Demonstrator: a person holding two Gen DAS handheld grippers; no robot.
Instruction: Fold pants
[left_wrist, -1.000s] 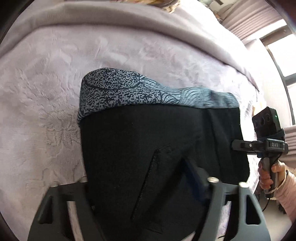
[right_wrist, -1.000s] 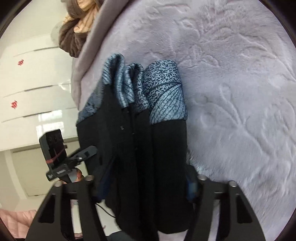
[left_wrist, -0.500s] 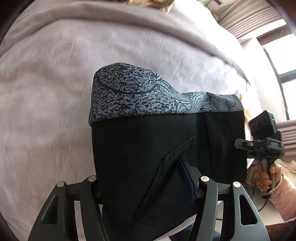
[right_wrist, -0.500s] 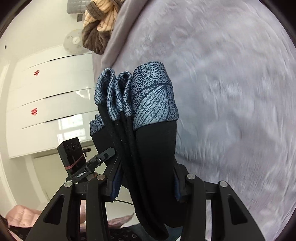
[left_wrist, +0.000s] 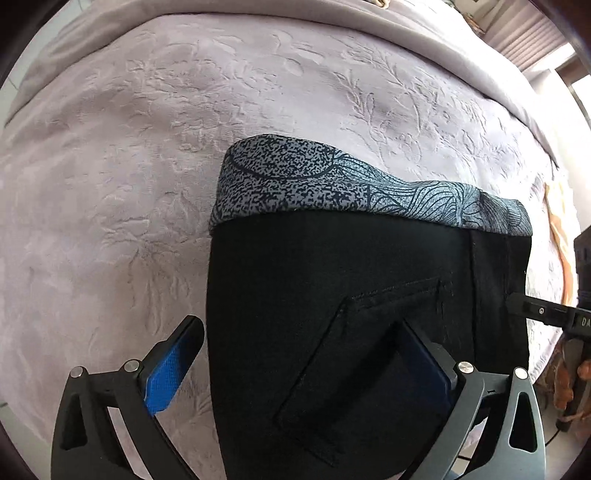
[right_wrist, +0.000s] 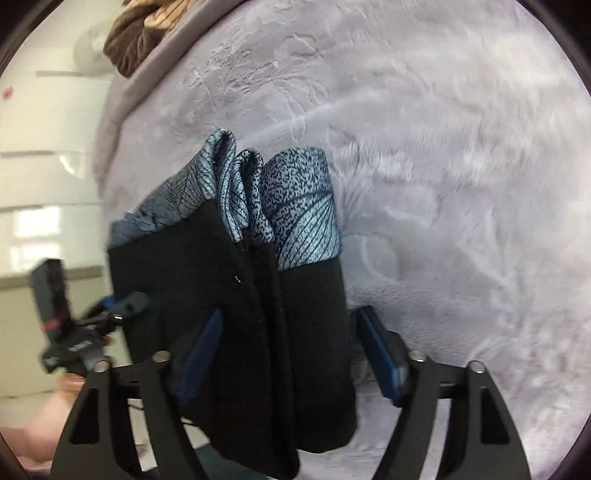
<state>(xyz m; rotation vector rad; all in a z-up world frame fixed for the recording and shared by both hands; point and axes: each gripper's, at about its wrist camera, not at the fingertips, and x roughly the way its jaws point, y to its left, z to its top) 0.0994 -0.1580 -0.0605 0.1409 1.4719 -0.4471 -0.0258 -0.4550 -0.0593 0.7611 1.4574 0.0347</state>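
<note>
The folded black pants (left_wrist: 362, 302), with a blue-grey patterned band (left_wrist: 332, 188) at the far edge, are seen on a lilac bedspread (left_wrist: 147, 155). The jaws of the left gripper (left_wrist: 303, 354) are spread apart, one blue pad (left_wrist: 166, 373) beside the cloth. The right gripper (right_wrist: 291, 354) is also released around the folded stack.
</note>
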